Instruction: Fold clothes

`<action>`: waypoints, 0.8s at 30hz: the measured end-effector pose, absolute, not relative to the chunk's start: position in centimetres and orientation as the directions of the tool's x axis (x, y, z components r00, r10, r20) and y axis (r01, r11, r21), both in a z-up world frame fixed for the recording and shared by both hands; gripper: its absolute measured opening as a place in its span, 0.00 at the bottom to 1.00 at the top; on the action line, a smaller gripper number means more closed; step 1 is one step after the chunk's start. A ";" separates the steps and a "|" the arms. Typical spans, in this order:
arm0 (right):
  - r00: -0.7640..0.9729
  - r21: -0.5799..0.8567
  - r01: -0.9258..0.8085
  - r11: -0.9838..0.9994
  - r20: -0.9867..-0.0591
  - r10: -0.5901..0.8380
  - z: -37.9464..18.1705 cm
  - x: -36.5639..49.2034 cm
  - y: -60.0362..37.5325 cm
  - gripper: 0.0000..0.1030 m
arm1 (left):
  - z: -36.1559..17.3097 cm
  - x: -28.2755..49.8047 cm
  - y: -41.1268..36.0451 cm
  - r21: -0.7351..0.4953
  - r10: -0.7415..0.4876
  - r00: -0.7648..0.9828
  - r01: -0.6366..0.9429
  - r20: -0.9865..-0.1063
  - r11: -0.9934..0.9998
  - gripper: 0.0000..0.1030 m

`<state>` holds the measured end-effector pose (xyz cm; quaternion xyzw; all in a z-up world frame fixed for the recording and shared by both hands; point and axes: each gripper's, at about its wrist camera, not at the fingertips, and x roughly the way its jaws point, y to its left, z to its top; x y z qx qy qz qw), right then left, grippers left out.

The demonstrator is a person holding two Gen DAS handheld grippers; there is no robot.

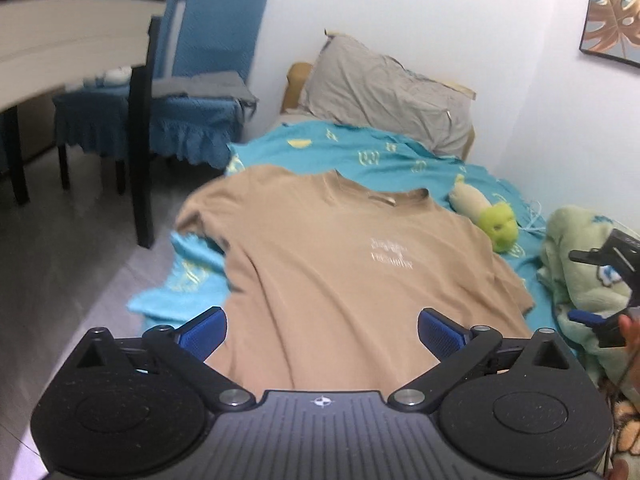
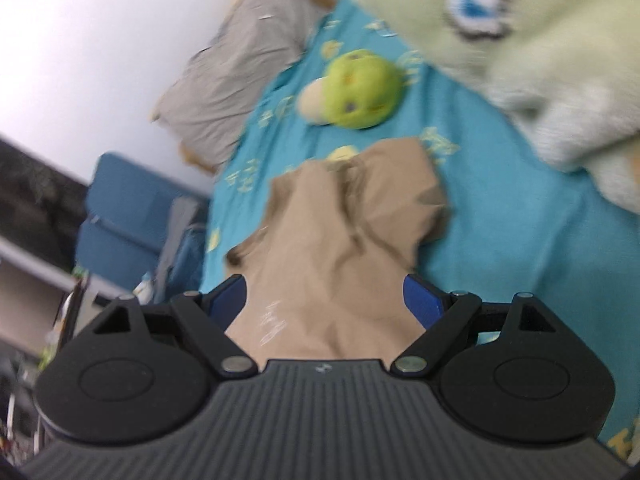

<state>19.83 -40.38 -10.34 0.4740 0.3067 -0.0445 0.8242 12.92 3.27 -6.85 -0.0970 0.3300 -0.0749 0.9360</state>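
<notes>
— Tan and soft, that is the T-shirt. Where is it?
— It lies flat on the blue bed sheet, in the middle of the left picture. Small white letters sit on its chest.
— What about the left gripper?
— Its blue fingers are wide apart, low in the frame above the shirt's bottom part. Nothing is pinched.
— And the right gripper?
— Its jaws are wide apart too, over the shirt. The picture is blurry, but the cloth is not squeezed.
— What else is there?
— A green plush toy lies beside the shirt's shoulder. A grey pillow sits higher up by the wall. A pale green blanket is on the right, blue chairs upper left.
</notes>
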 end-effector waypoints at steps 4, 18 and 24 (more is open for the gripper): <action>0.798 0.779 0.438 0.450 -0.567 0.205 -12.7 20.4 -40.7 0.85 | -9.0 14.4 2.2 -0.302 -0.344 0.682 0.185 -0.645 0.935 0.95; 0.830 0.828 0.471 0.303 -0.533 0.166 -18.3 23.6 -41.5 0.79 | -10.8 16.9 3.0 -0.350 -0.323 0.700 0.111 -0.637 0.930 0.96; 0.864 0.841 0.422 0.339 -0.486 0.132 -20.2 26.5 -42.2 0.66 | -11.4 17.7 3.8 -0.387 -0.338 0.710 0.100 -0.617 0.917 0.96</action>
